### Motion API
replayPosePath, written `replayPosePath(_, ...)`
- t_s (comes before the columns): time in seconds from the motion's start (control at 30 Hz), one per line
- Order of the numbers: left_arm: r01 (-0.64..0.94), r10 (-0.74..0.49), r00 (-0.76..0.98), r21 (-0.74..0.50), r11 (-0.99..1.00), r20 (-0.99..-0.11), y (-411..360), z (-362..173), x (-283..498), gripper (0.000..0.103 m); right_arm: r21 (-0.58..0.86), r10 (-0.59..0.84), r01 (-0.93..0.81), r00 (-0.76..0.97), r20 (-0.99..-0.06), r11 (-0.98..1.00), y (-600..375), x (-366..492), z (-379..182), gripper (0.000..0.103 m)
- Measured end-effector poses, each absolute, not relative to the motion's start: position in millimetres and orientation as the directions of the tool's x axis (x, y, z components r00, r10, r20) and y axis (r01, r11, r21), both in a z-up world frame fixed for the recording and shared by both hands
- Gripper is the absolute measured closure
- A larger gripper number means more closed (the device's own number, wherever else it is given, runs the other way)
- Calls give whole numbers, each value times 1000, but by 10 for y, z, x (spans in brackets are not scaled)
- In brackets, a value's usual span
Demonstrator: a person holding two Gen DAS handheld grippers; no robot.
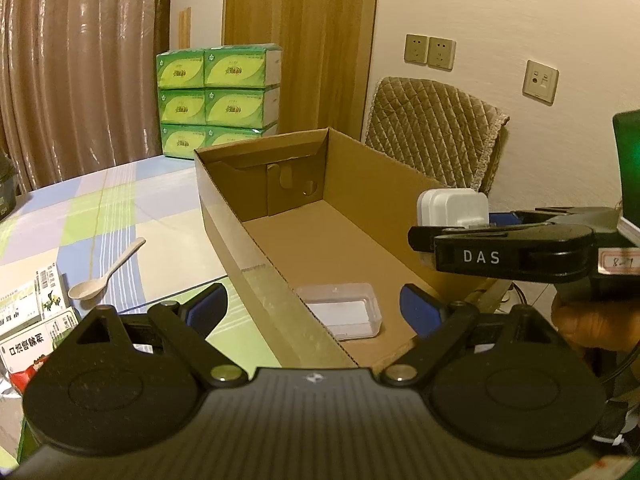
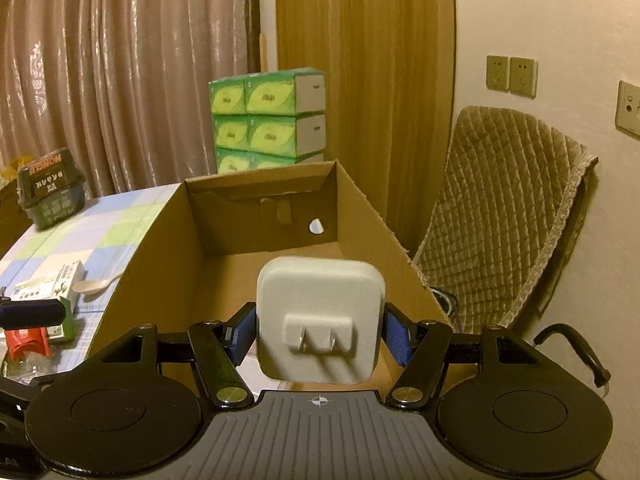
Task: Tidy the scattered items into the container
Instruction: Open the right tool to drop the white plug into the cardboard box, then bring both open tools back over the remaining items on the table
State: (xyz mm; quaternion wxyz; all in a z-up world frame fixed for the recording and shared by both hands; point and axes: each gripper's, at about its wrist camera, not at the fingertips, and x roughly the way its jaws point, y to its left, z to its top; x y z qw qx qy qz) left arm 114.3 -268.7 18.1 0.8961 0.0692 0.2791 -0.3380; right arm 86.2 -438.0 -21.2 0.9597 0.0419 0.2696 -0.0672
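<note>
Now, one charger (image 2: 320,316) over the box (image 2: 160,264)!
Right gripper (image 2: 320,336) clamps it; left gripper (image 1: 314,308) spread; one tray (image 1: 340,310) inside, one spoon (image 1: 104,276) outside.

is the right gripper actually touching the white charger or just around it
Touching. In the right wrist view both blue pads of the right gripper press against the sides of the white charger, holding it above the cardboard box.

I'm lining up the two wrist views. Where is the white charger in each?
Left wrist: white charger at right, above the cardboard box's right wall, clamped in the right tool.
Right wrist: charger low centre, between the tool's pads.
Shared landmark: green tissue packs.
</note>
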Motion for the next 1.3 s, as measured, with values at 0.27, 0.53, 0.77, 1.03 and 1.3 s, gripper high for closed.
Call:
replayPosePath(0.27, 627, -558, 623, -75, 775, -548, -2602, 172, 1115, 12, 45, -110, 154, 855, -507, 987, -4364, 826, -184, 35)
replayPosePath(0.53, 587, -535, 641, -97, 804, -551, -2368, 177, 1049, 12, 61, -118, 168, 864, -490, 984, -4353, 603, -156, 34)
replayPosePath(0.77, 541, -506, 656, -119, 833, -560, -2105, 172, 956, 12, 61, -100, 147, 871, -481, 987, -4201, 436, -117, 32)
replayPosePath(1.03, 457, -434, 690, -116, 882, -580, -1665, 154, 807, 12, 73, -55, 100, 885, -462, 992, -3935, 272, -16, 31)
replayPosePath(1.3, 350, -340, 725, -104, 931, -600, -1086, 126, 673, 12, 80, 10, 28, 895, -445, 996, -3557, 139, 67, 29)
